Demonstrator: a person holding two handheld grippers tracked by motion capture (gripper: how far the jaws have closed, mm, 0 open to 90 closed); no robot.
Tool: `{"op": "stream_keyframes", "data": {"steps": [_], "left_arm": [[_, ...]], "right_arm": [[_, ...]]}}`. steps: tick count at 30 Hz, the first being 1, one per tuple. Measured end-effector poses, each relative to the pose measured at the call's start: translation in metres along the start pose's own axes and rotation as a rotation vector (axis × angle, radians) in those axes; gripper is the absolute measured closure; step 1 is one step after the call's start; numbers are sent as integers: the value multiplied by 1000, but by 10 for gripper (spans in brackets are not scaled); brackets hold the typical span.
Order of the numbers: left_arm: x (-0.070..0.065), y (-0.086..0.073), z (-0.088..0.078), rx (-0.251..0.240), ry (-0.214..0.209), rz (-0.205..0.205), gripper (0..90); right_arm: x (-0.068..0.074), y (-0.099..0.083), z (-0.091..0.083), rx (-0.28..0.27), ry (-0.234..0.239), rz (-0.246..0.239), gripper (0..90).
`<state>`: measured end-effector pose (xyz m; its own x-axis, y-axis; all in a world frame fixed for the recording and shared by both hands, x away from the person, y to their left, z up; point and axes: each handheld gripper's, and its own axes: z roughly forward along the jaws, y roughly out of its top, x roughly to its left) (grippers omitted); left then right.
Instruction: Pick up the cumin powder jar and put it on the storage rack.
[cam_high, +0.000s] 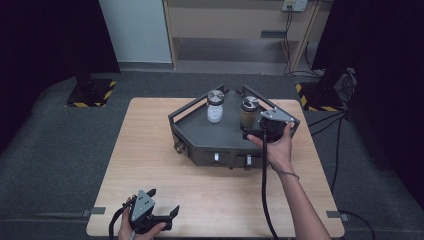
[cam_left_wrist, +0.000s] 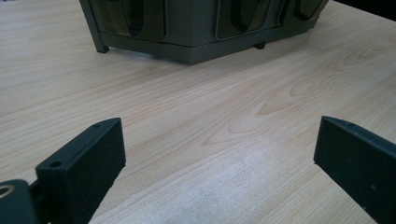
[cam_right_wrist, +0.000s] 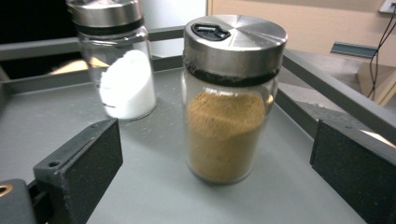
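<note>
At the near left edge of the wooden surface (cam_high: 150, 150), the left gripper (cam_high: 162, 216) rested with its jaws wide and nothing between them. On the grey tray (cam_high: 200, 127) stood a jar of white powder (cam_high: 215, 106) and, to its right, a steel-lidded jar of brown powder (cam_right_wrist: 229, 98), upright. The right gripper (cam_high: 257, 131) sat just before the brown jar, jaws wide, clear of its glass.

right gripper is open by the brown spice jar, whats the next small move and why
Probably draw the right gripper back off the rack: its jaws stand wide, clear of the brown spice jar, which sits upright beside the white jar.
</note>
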<state>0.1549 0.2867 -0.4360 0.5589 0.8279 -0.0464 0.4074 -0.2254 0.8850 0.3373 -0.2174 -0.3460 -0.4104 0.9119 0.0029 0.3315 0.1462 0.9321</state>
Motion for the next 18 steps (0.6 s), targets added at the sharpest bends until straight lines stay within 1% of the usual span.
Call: {"op": "stream_keyframes", "data": {"steps": [6,8,13,15,18], "left_arm": [[0,-1,-1,-1,13,-2,12],[0,-1,-1,0,17,-2,12],[-1,-1,0,2,27,-1,12],[-2,-1,0,3,31,-1,12],[-3,-1,-1,4,38,0,12]], "right_arm": [[-3,-18,-22,-56,15,54,24],[-4,-24,-30,-71,19,64,25],[-3,-34,-50,-103,32,66,25],[-4,-38,-59,-109,43,66,25],[-3,-45,-71,-121,47,64,25]]}}
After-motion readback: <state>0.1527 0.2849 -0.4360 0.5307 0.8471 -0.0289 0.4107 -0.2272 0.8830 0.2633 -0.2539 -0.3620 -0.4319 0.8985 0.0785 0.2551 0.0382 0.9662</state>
